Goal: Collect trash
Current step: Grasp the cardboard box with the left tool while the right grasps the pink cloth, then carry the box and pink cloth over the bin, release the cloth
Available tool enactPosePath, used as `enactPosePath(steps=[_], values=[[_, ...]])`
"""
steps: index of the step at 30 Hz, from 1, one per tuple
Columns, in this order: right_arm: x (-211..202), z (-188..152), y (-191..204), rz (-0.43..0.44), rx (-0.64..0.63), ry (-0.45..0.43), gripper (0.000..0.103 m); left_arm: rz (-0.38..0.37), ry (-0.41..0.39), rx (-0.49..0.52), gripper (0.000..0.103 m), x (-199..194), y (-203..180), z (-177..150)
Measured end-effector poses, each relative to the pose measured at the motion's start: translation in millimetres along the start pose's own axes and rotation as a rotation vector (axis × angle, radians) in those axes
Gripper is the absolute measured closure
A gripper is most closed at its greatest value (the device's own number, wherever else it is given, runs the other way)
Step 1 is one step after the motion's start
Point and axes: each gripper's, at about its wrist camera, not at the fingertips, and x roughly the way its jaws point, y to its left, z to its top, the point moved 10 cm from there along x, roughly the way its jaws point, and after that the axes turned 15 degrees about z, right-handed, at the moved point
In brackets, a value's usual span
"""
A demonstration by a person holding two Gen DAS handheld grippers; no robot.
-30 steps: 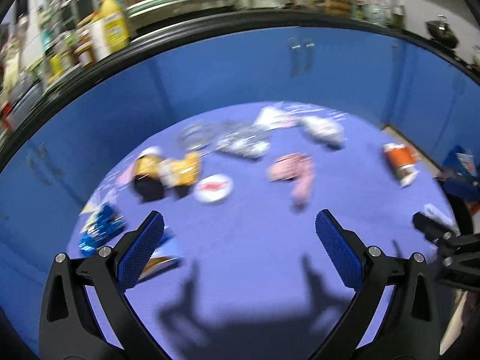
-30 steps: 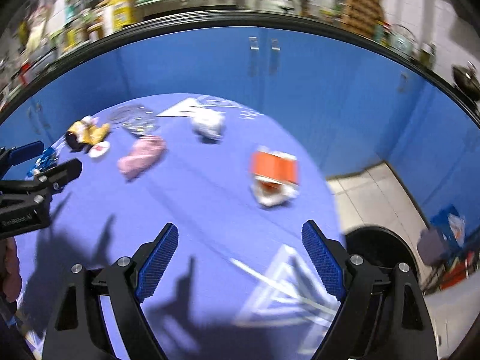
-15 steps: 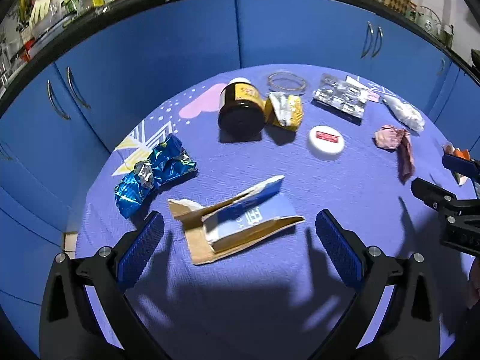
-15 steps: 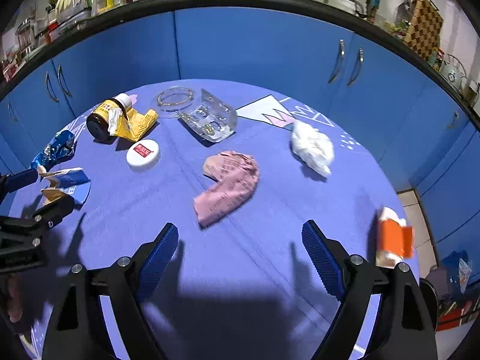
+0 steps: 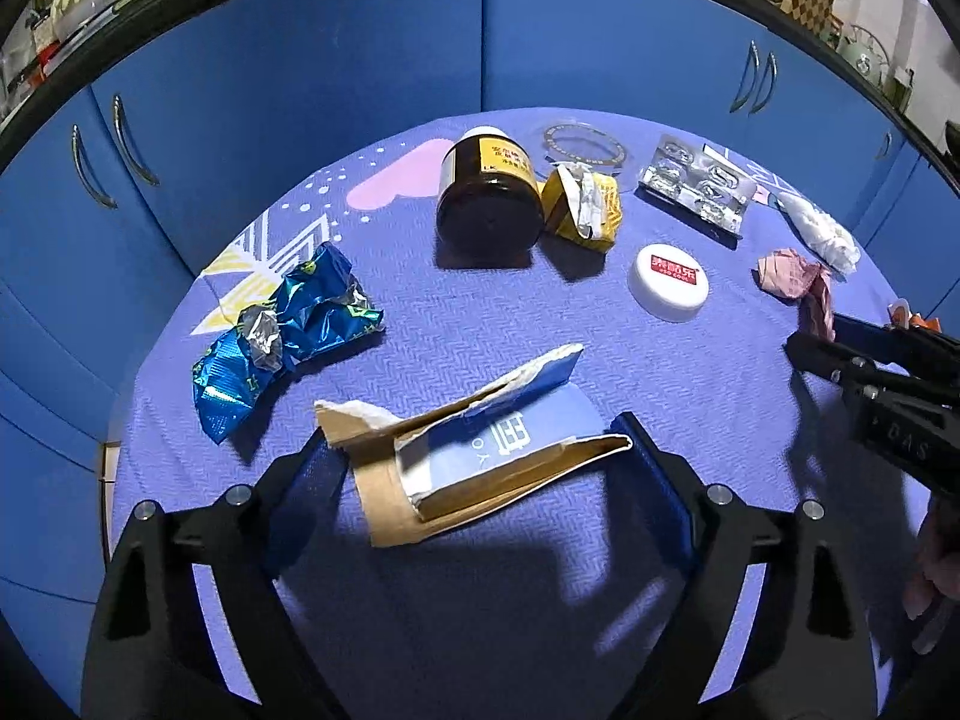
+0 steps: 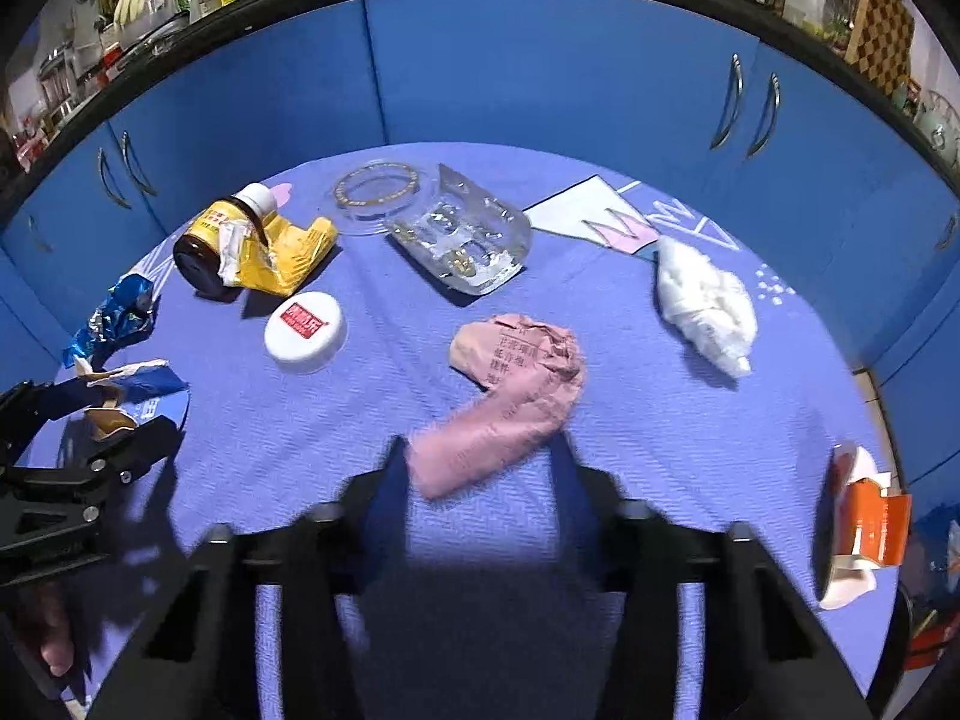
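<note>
both grippers poised over scraps, nothing lifted yet

on the far left of the round blue table [image 5: 480,630] lies a crumpled blue foil wrapper [image 5: 282,330]. right of it, the left gripper [image 5: 480,468] is spread wide and holds nothing, its pads on either side of a torn cardboard packet [image 5: 474,438] near the front edge. farther back lie a brown jar [image 5: 487,198] on its side, a yellow wrapper [image 5: 582,207] touching it, a white cap [image 5: 668,282] and a clear blister tray [image 6: 459,240]. further right, the right gripper [image 6: 480,468] is also open and empty, straddling the near end of a crumpled pink paper [image 6: 510,402]; a white tissue wad [image 6: 702,306] and an orange carton [image 6: 867,522] sit beyond. risks, as i judge them: the packet is flat and springy, so closing pads may fold it or slide over it; the soft pink paper could slip out if only its tip is pinched.
</note>
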Motion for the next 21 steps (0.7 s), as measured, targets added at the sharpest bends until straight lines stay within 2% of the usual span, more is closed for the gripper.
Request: enactPosePath(steps=[1,3,6,12,21], values=[[0.1,-1.8,1.2,0.003,-0.002,0.003,0.089,-0.005,-0.004,-0.003,0.017,-1.5,-0.4,-0.3],[-2.4,-6.9,3.4,0.010,-0.009,0.007,0.098,-0.008,-0.016,-0.003,0.017,-5.2,-1.0,0.1],[-12.6,-15.1,5.5,0.005,-0.014,-0.011,0.099,-0.002,-0.036,-0.001,0.017,-11.3,-0.6,0.7],[-43.1,-39.2,1.1,-0.001,-0.002,-0.027,0.099,-0.048,-0.058,0.022,0.017,-32.8,-21.6,5.1],[-114.0,-90.0,-28.2,-0.085,0.029,-0.028,0.099,-0.149,-0.119,0.185,0.017,-86.3,-114.0,-5.8]])
